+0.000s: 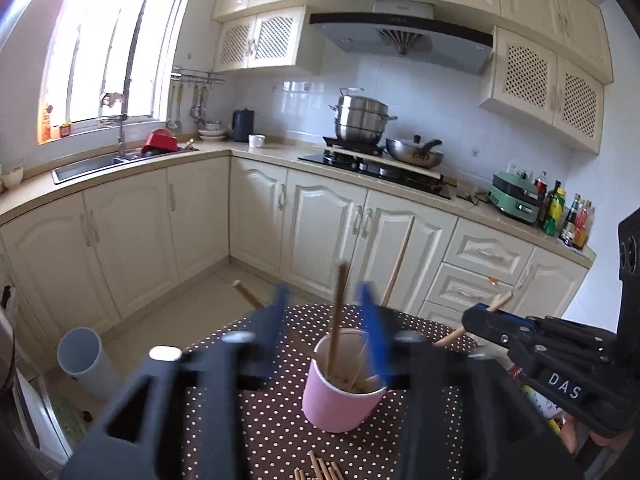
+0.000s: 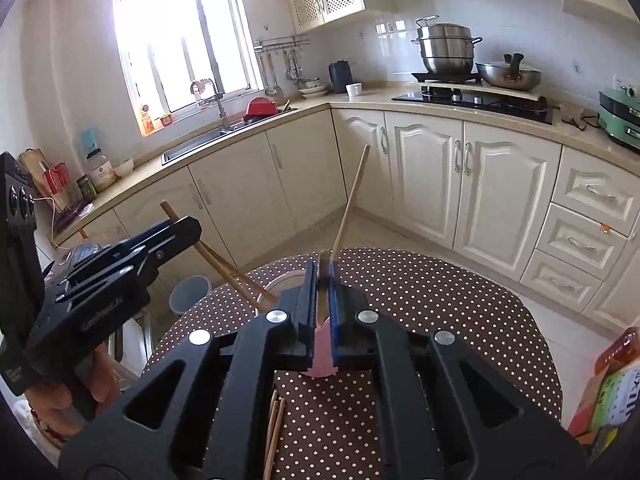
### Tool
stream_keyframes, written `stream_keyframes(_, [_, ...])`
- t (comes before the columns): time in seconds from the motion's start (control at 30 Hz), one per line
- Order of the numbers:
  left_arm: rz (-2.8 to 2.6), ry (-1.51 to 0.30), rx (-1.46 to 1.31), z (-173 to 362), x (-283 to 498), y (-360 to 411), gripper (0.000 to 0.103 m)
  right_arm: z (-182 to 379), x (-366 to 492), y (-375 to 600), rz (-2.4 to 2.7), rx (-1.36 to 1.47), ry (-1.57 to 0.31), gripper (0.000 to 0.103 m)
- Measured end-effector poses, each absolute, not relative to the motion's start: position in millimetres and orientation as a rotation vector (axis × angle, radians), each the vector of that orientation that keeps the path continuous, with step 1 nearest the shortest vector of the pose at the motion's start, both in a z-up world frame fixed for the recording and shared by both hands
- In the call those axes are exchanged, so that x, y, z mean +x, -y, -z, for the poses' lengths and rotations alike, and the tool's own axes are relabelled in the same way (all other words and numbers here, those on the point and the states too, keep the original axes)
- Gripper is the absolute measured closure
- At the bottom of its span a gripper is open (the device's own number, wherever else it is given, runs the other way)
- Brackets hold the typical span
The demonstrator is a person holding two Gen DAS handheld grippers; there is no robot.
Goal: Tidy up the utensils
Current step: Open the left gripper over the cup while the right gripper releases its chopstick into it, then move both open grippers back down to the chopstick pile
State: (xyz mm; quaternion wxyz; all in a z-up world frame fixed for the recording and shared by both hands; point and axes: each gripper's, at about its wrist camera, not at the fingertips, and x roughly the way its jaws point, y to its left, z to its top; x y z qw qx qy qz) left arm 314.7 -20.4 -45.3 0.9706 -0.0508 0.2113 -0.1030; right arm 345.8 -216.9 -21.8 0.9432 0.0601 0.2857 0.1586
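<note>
chopsticks (image 1: 340, 312) are seen standing in a pink cup (image 1: 340, 396) on a brown table with white dots (image 1: 256, 412), and the cup sits just ahead of the left gripper (image 1: 326, 300), below and between its two fingers. the jaws of the left gripper are held apart, with nothing pressed by the pads; one dark chopstick rises upright from the cup through the gap between them, blurred and touching neither finger as far as can be told. a second, lighter chopstick (image 1: 398, 260) leans away past the blue-padded finger on the right of that gap. more loose chopsticks (image 1: 320, 468) are laid flat on the cloth below the cup, on the near side of the jaws.

the right gripper (image 2: 323, 276) is seen with its jaws drawn together, clamped on a pale chopstick (image 2: 352, 204) that sticks up and away from the fingertips at a slant. a strip of the pink cup is visible low in the narrow slit between the fingers, behind them. two chopsticks (image 2: 274, 428) lie on the cloth beneath the right gripper's body. to the left of its jaws, the left gripper is shown from the side, gripped by a hand (image 2: 60, 396), with chopsticks slanting beyond its fingers. a grey bin (image 1: 86, 360) is set on the floor to the left of the left jaws.
</note>
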Motion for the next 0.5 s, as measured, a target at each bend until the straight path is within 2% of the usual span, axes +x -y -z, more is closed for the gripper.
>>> stream_keyframes(0.03, [0.209, -0.413, -0.108, 44, 309, 18, 0.052, 21, 344, 218, -0.320, 0.126, -0.583, 0.091])
stream_keyframes(0.1, [0.203, -0.413, -0.101, 43, 303, 16, 0.047, 20, 339, 221, -0.306, 0.131, -0.581, 0.075])
stream_keyframes(0.13, [0.193, -0.414, -0.094, 43, 299, 14, 0.043, 19, 337, 222, -0.302, 0.135, -0.578, 0.057])
stream_keyframes(0.17, [0.187, -0.409, -0.092, 42, 293, 11, 0.041, 18, 334, 224, -0.302, 0.141, -0.571, 0.051])
stream_keyframes(0.27, [0.195, -0.418, -0.099, 42, 282, 3, 0.037, 16, 323, 227, -0.307, 0.138, -0.557, 0.051])
stream_keyframes(0.5, [0.233, -0.482, -0.115, 65, 253, -18, 0.036, 30, 294, 227, -0.341, 0.112, -0.575, 0.051])
